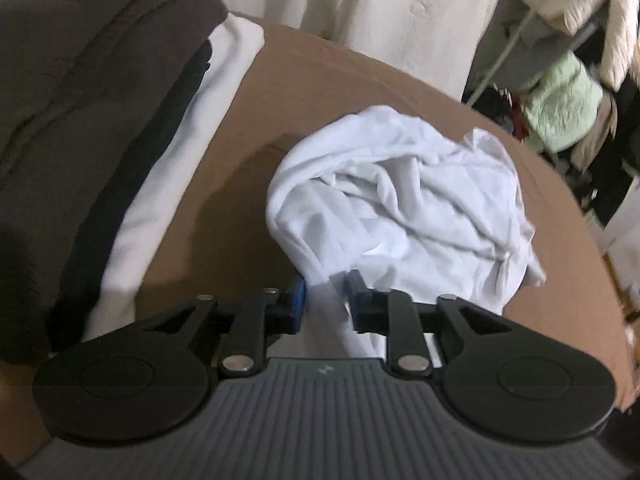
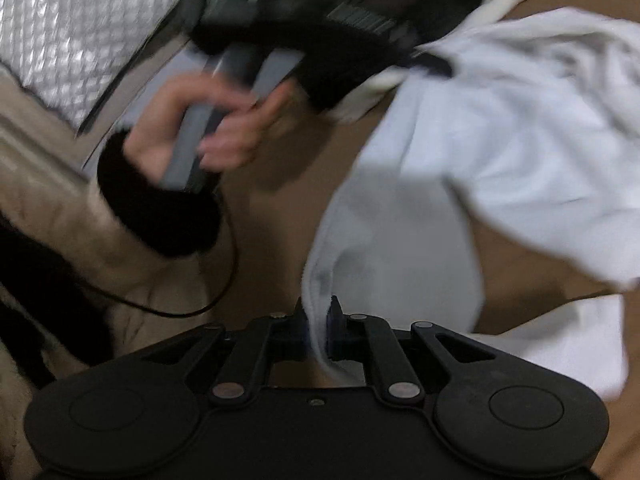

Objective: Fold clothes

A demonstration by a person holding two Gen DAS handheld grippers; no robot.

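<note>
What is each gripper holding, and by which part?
Both grip the crumpled white garment: the left gripper pinches a hanging fold at its near end, the right gripper an edge.

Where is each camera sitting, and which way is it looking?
Left wrist: sits on the left claw, looking forward over the brown table at the white shirt it pinches; only its own fingers show.
Right wrist: sits on the right claw, looking across the table toward the person's left hand holding the other claw; it pinches the shirt too.
Shared: the same white shirt, the table, and the dark folded pile.
</note>
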